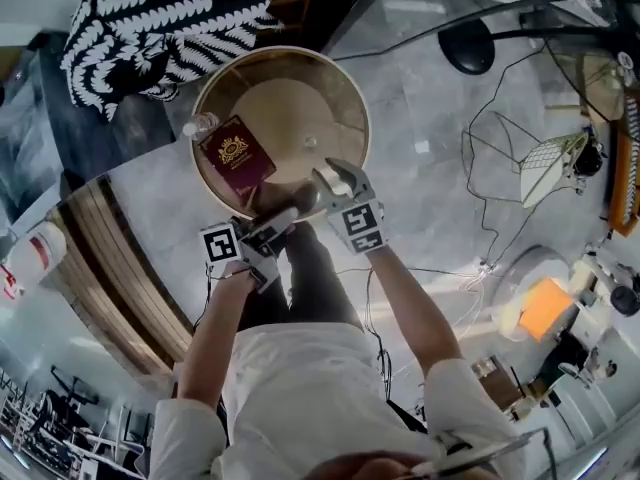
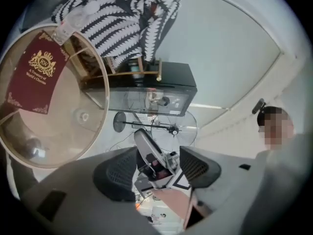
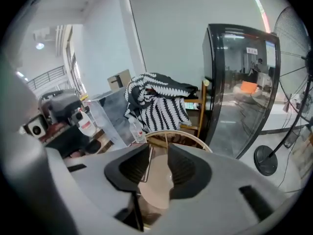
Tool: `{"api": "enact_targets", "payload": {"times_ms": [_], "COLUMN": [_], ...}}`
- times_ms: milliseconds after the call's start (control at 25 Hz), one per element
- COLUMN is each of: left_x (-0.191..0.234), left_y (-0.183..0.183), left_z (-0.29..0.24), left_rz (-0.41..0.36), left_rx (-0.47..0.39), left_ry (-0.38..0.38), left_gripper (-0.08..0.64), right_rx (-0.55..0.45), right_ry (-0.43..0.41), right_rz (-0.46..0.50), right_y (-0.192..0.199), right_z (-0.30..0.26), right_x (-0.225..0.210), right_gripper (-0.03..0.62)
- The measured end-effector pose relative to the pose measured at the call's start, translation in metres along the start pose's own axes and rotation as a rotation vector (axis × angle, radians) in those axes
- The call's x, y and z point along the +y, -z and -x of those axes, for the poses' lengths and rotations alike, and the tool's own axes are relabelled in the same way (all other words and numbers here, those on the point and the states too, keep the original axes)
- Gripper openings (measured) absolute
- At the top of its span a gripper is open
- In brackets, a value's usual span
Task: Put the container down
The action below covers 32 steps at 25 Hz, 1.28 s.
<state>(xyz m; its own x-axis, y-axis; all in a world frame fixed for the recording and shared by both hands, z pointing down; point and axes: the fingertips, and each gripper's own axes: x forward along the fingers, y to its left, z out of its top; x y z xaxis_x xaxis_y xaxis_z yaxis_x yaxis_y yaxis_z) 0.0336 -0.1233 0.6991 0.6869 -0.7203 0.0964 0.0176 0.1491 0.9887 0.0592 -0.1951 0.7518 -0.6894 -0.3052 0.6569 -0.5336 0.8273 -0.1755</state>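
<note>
A round beige container (image 1: 366, 128) stands on the floor below me, with a maroon book (image 1: 237, 155) and a clear bottle (image 1: 200, 125) inside. My right gripper (image 1: 335, 176) reaches over its near rim. In the right gripper view the jaws (image 3: 159, 168) stand narrow, with a gap through which the container's bottom shows. A thin brown edge lies by the left pad, and no pad visibly presses on anything. My left gripper (image 1: 285, 218) hovers at the near rim. It stands wide open (image 2: 157, 168) with nothing held, and the container (image 2: 105, 92) lies off to its left.
A black-and-white patterned cloth (image 1: 150, 28) hangs over a wooden chair behind the container. A fan's round base (image 1: 465, 43) and loose cables (image 1: 490, 168) are on the floor to the right. A dark glass cabinet (image 3: 239, 82) stands nearby, and a wooden bench (image 1: 110, 258) is at left.
</note>
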Motion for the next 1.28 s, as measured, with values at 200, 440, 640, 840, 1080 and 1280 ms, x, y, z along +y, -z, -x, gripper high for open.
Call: {"api": "enact_targets", "payload": {"times_ms": [200, 440, 640, 840, 1080, 1280], "left_x": [-0.055, -0.124, -0.152, -0.175, -0.194, -0.208], "left_y": [0.011, 0.011, 0.020, 0.029, 0.043, 0.057], "left_z": [0.010, 0.037, 0.071, 0.102, 0.147, 0.180], "left_rz": [-0.177, -0.399, -0.569, -0.708, -0.816, -0.929], "left_rx": [0.015, -0.011, -0.027, -0.024, -0.019, -0.014], "left_ry": [-0.048, -0.093, -0.151, -0.193, -0.205, -0.239], "left_gripper": [0.219, 0.150, 0.086, 0.040, 0.023, 0.020], "right_rx": [-0.025, -0.064, -0.106, -0.146, -0.185, -0.206], "right_ry": [0.000, -0.018, 0.023, 0.081, 0.160, 0.217], "right_rz": [-0.022, -0.008, -0.022, -0.011, 0.001, 0.000], "right_y": [-0.036, -0.067, -0.088, -0.102, -0.110, -0.109], "right_z": [0.067, 0.133, 0.175, 0.205, 0.241, 0.272], "right_x": [0.020, 0.061, 0.086, 0.109, 0.143, 0.169], "right_gripper": [0.074, 0.035, 0.014, -0.005, -0.005, -0.005]}}
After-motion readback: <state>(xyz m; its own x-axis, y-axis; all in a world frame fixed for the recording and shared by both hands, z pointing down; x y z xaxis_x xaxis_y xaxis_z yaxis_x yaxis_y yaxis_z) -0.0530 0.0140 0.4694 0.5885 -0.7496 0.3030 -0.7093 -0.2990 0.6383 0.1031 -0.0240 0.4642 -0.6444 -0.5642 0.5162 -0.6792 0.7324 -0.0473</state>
